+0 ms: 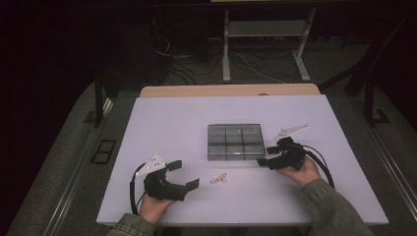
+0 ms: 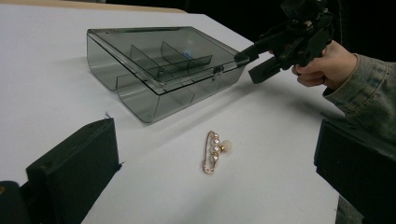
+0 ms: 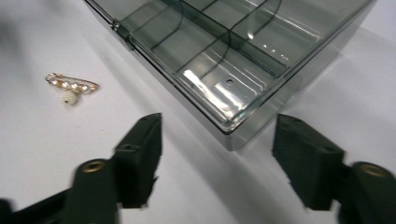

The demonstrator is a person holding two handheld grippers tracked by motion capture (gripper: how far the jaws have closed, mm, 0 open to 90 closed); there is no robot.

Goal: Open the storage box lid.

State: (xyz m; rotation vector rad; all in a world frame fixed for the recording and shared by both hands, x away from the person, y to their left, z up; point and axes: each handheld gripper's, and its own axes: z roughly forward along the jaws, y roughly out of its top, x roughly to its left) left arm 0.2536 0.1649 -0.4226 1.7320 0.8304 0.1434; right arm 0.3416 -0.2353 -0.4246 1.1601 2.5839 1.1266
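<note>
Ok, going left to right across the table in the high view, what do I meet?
Left gripper → pearl pin → clear box → right gripper.

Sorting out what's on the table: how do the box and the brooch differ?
The box is smoky, see-through plastic, while the brooch is gold-coloured with pale pearls. The box is by far the bigger of the two. The box sits with its lid closed by the right gripper, whereas the brooch lies loose nearer the left gripper. Both rest on the white table, touched by neither gripper.
</note>
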